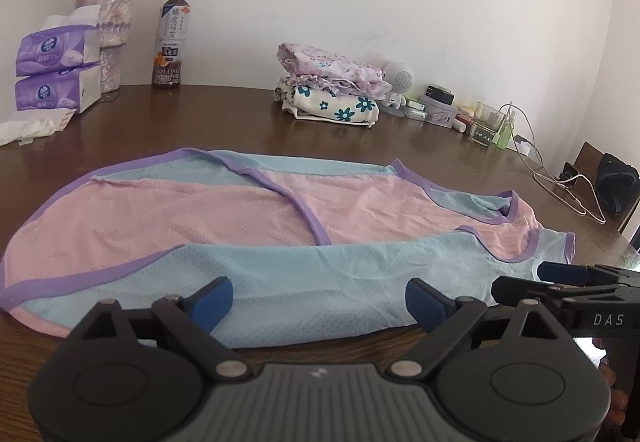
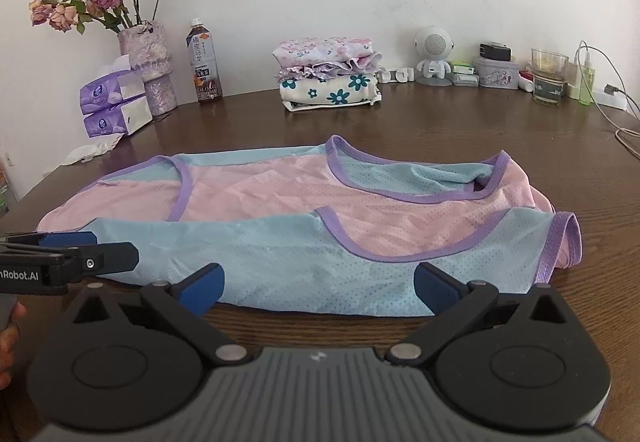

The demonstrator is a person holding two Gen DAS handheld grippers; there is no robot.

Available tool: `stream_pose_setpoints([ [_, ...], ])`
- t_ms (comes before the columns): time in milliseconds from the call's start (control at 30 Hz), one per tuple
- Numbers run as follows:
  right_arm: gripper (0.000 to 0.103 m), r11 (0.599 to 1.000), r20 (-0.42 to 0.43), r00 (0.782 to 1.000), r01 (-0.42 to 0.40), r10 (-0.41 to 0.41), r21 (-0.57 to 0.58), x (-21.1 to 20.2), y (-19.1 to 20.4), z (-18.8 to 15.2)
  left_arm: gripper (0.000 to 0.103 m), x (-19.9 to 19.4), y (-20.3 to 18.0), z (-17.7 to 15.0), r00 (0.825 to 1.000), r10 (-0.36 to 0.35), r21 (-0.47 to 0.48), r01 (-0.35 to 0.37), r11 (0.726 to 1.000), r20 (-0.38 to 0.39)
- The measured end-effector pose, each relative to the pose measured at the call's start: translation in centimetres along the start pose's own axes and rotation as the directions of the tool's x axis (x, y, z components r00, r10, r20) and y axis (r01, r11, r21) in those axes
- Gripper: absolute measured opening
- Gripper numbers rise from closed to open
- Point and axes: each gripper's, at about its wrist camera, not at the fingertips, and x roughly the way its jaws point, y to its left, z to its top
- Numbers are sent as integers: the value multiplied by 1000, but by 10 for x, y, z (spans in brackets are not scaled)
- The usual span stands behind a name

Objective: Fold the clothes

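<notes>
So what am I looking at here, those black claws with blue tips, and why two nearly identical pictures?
There is no robot. A person holds a two-finger gripper in each hand, and each gripper has a camera looking along its fingers. One picture comes from the left gripper, the other from the right gripper; each also catches the other at its edge. Both stand open and hold nothing. On the brown table lies a pink and blue top with purple trim, its near side already folded over. Behind it sits a stack of folded clothes, plus a vase of roses, a tea bottle, tissue packs and small clutter.
</notes>
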Motion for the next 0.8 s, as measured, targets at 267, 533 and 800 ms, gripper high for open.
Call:
stream_pose_setpoints([
  [267,103,999,-27,1000,-9,10,31,5,-4,0,95,-1,5,0,999,-32,-21,32,999,5],
  [533,103,1000,-17,1000,13,-13,21,3,-1,-1,95,-1,5,1,1000,-26,-28,26,999,7],
  [800,103,999,-15,999,39,-39,5,3,3,0,95,-2,7,0,1000,-28,-37,29,999,11],
])
